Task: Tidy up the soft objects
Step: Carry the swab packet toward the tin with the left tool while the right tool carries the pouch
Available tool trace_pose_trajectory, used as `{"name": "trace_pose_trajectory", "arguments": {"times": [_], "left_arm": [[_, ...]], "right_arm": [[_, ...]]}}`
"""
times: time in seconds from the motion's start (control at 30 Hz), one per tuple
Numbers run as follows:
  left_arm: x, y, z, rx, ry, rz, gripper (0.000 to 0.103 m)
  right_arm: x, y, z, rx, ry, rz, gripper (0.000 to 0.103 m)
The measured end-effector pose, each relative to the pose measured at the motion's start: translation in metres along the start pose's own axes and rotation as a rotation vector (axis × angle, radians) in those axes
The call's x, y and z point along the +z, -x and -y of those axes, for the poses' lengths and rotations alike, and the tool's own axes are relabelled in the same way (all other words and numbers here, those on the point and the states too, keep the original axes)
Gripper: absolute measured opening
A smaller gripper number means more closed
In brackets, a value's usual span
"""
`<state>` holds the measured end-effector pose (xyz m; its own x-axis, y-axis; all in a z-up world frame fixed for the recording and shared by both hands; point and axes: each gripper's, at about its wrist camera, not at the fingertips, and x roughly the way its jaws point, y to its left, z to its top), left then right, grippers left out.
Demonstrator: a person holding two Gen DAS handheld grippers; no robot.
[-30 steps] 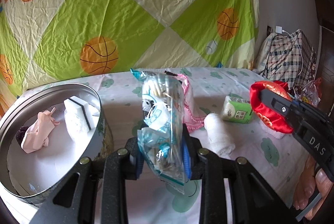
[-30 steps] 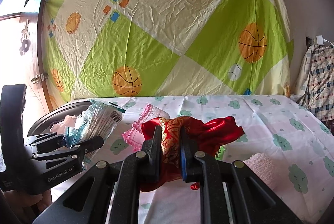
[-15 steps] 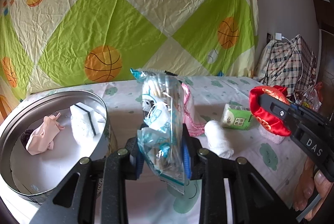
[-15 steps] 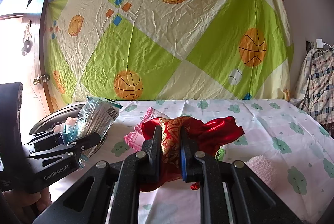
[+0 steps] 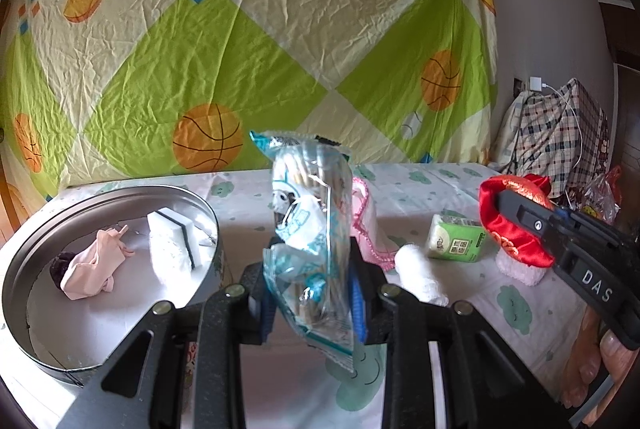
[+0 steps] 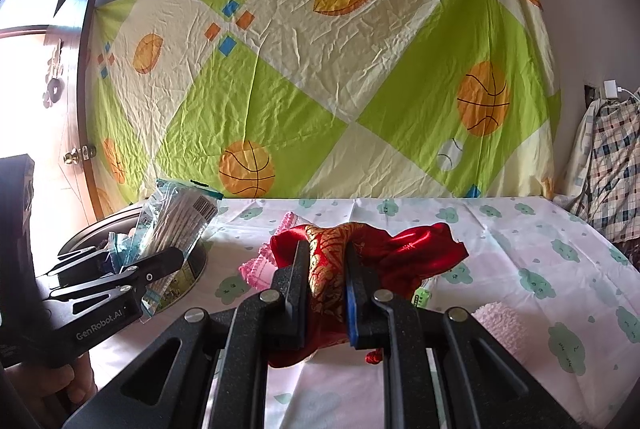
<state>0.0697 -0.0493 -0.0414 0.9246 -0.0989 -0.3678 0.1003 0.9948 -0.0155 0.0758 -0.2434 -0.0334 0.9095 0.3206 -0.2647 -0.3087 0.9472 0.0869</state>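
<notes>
My left gripper is shut on a clear blue-printed plastic packet and holds it upright above the bed, just right of the round metal tin. The tin holds a pink cloth, a white sponge and a dark item. My right gripper is shut on a red and gold satin pouch, held above the bed; it shows at the right in the left wrist view. A pink knitted piece, a white roll and a green tissue pack lie on the bed.
The bed has a white sheet with green cloud prints. A green and cream sports-print sheet hangs behind it. A plaid bundle sits at the far right. A fluffy pink-white cloth lies near the right gripper. A door stands left.
Both grippers have risen and drawn back a little while holding their objects. The tin now looks smaller and farther left in the left wrist view.
</notes>
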Motion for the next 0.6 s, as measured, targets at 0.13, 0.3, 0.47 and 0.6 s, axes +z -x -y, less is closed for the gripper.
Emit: {"name": "trace_pose_trajectory", "arguments": {"times": [0.13,0.3,0.47,0.6], "left_arm": [[0.0,0.003,-0.002,0.006,0.003,0.018,0.028],[0.001,0.006,-0.003,0.012,0.008,0.039,0.028],[0.001,0.009,-0.003,0.017,0.011,0.057,0.028],[0.001,0.011,-0.004,0.02,0.016,0.065,0.028]], "right_arm": [[0.0,0.001,0.0,-0.001,0.001,0.005,0.016],[-0.001,0.003,-0.003,-0.003,0.009,0.016,0.016],[-0.001,0.005,-0.01,0.002,0.028,0.03,0.016],[-0.001,0.005,-0.016,0.019,0.036,0.037,0.016]]}}
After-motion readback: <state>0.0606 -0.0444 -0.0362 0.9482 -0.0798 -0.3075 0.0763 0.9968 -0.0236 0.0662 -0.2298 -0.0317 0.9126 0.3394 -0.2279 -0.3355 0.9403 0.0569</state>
